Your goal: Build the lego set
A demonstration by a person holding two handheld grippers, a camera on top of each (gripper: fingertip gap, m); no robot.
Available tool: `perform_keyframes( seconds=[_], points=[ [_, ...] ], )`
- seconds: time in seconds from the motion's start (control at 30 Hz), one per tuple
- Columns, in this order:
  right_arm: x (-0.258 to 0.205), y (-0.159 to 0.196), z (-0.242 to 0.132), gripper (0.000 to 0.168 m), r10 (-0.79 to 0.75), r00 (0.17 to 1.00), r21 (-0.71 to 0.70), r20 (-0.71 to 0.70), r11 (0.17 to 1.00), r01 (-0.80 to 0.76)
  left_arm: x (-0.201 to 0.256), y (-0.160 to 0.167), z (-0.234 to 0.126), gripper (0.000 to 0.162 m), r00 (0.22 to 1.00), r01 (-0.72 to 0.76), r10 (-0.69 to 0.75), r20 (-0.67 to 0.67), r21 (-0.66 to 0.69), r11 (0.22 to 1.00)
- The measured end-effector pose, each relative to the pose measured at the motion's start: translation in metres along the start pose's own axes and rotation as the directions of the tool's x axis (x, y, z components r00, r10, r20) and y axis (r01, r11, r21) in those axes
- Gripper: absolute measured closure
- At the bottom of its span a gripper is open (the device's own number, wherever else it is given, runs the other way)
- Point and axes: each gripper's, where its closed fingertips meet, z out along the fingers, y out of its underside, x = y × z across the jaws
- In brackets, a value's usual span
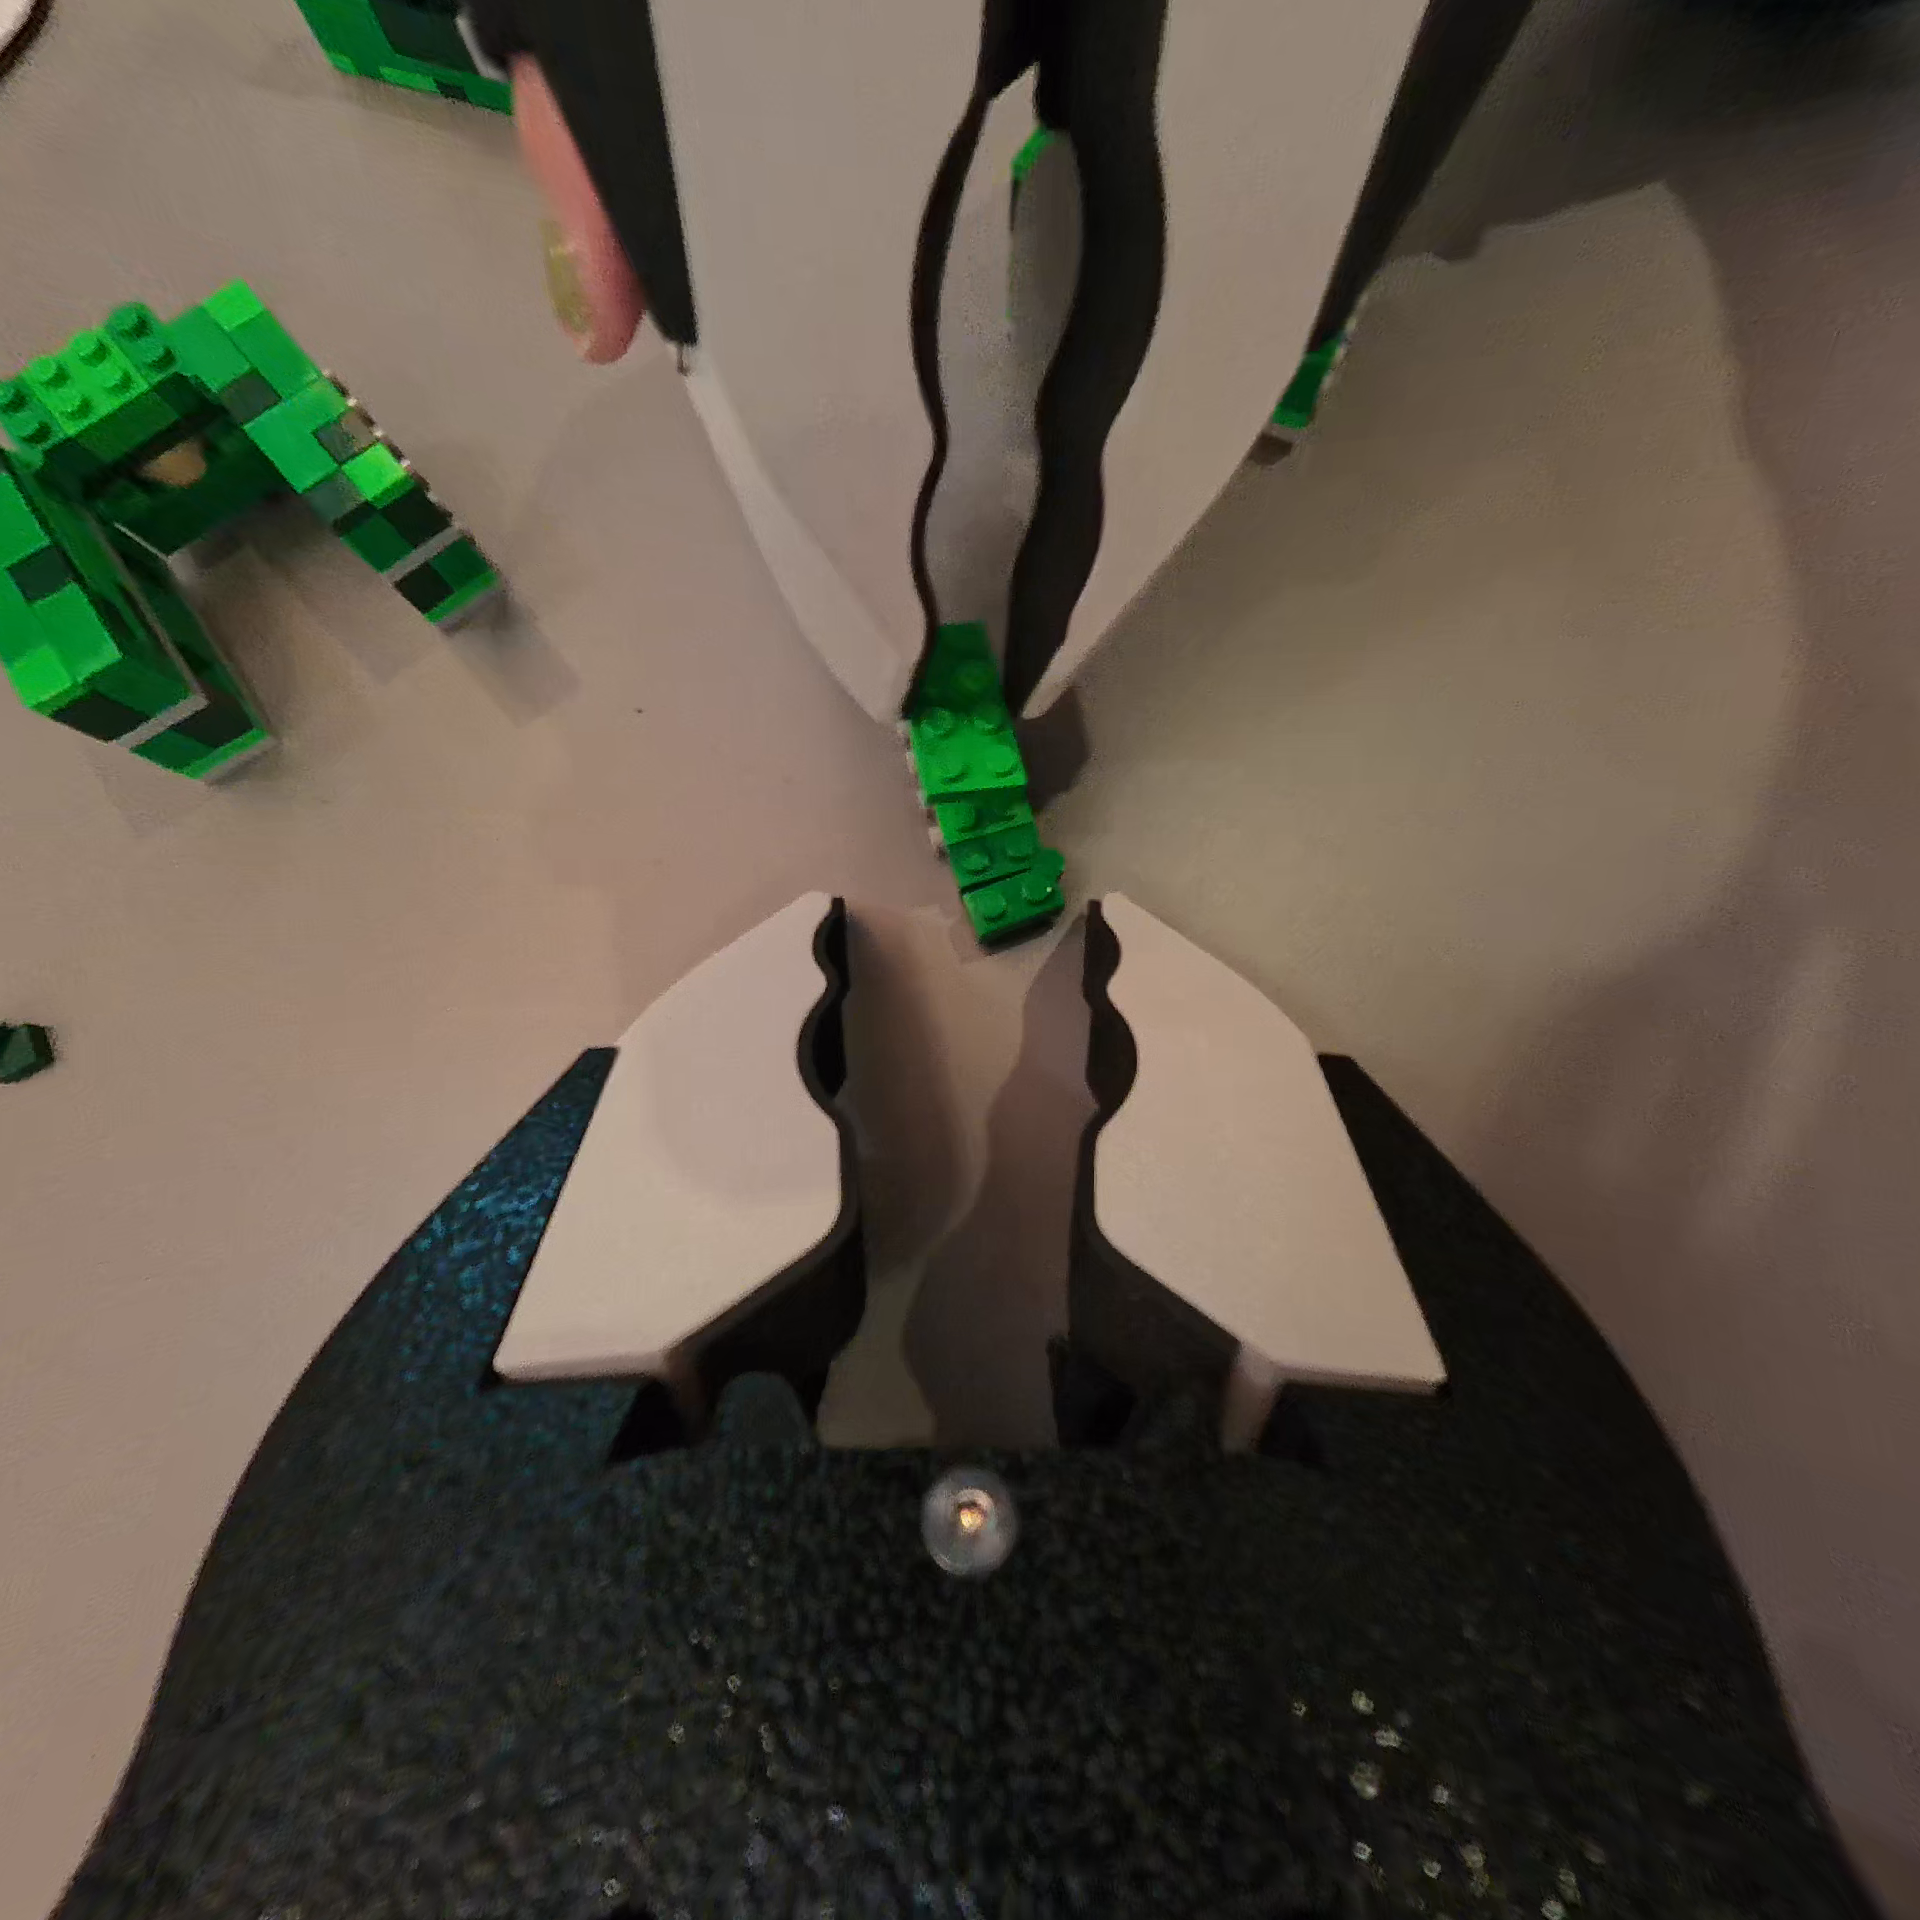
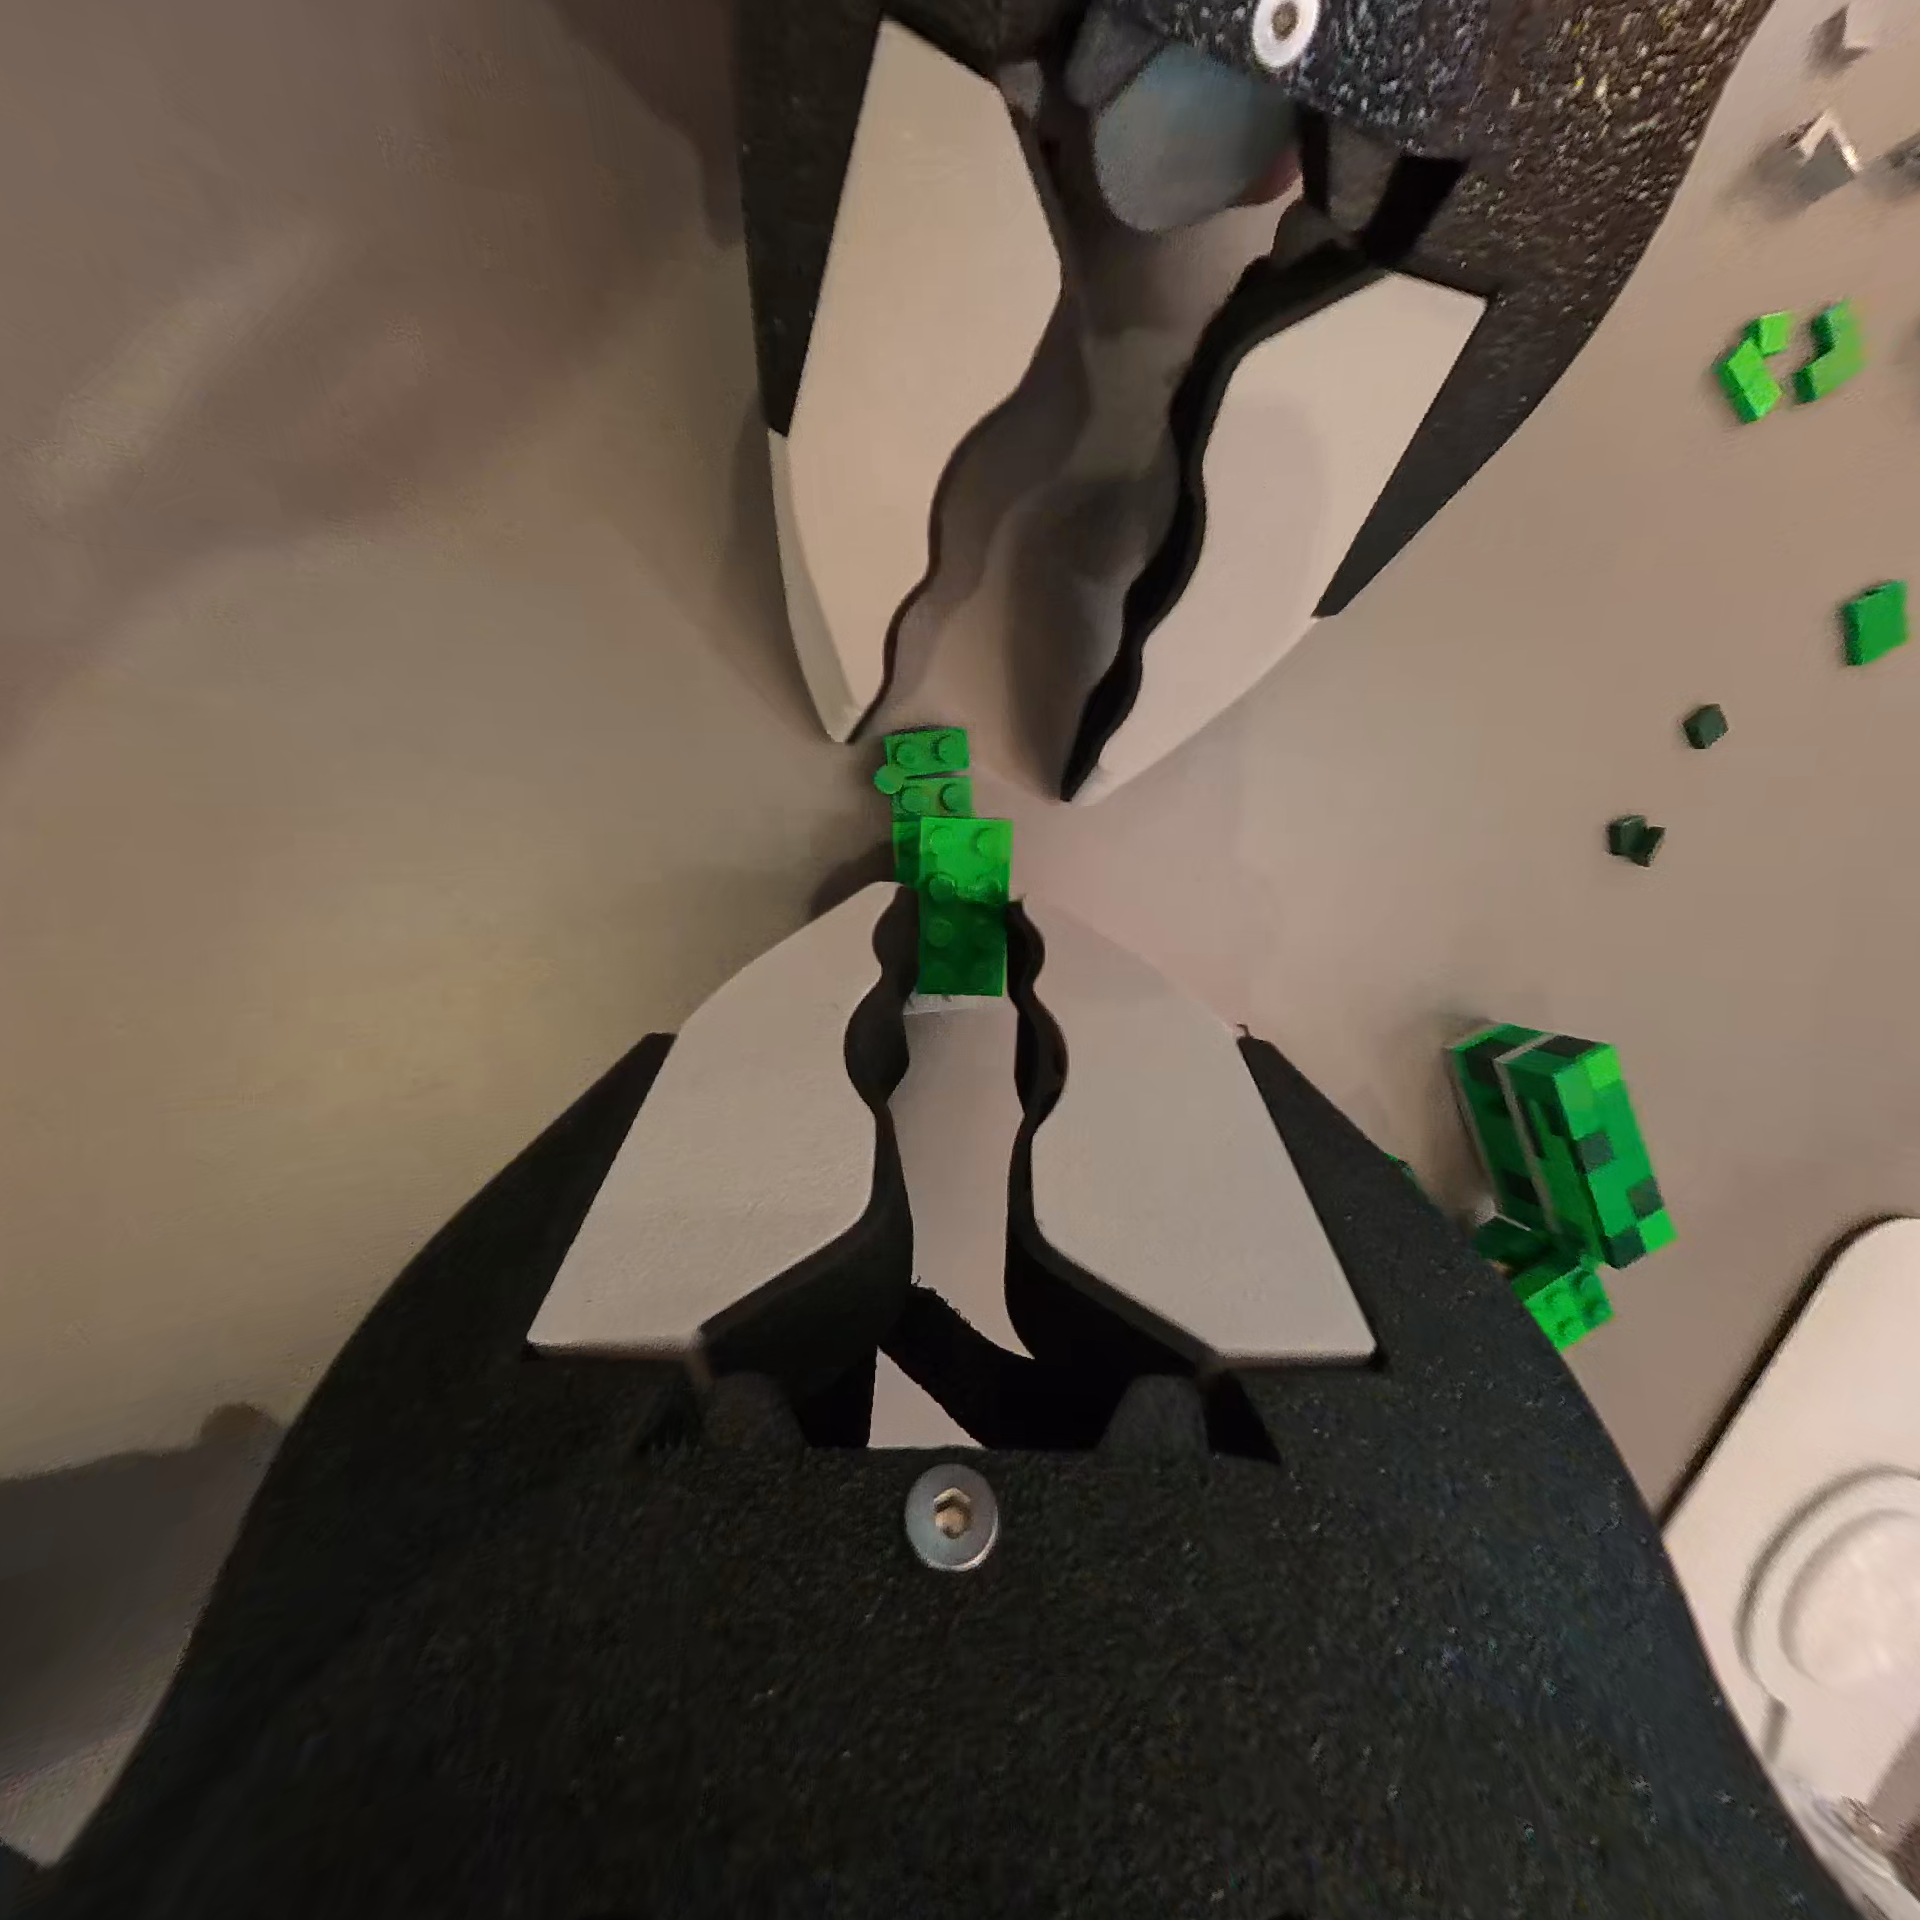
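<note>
A short stack of green lego plates (image 2: 961, 935) with studs on top lies lengthwise between the two grippers, close to the beige table. My right gripper (image 2: 954, 902) is shut on its near end. In the left wrist view the same stack (image 1: 982, 790) is pinched at its far end by the right gripper (image 1: 968, 712). My left gripper (image 1: 964, 906) is open, its tips on either side of the stack's free end without gripping it. It also shows in the right wrist view (image 2: 961, 764), coming from the top.
A built green lego figure (image 1: 156, 520) stands left of the grippers and also shows in the right wrist view (image 2: 1558, 1143). Another green build (image 1: 416, 42) is farther back. Loose green pieces (image 2: 1787, 364) and dark ones (image 2: 1704, 725) lie at right. A white tray (image 2: 1818, 1507) is lower right. The grippers are tip to tip, or close to it.
</note>
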Motion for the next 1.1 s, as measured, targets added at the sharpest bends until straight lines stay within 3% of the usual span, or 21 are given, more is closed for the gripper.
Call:
perform_keyframes(
  seconds=[0.33, 1.1],
  points=[
    [-0.006, -0.002, 0.011, 0.153, -0.003, 0.997, 0.011, 0.072, 1.0, 0.003, 0.007, -0.004, 0.004, 0.134, 1.0, -0.028, 0.028, 0.002, -0.036, 0.999],
    [-0.003, 0.001, 0.013, 0.153, 0.008, 0.993, -0.007, 0.114, 1.0, -0.007, 0.005, -0.003, 0.003, 0.144, 0.999, -0.031, 0.032, 0.022, -0.055, 0.998]
  ],
)
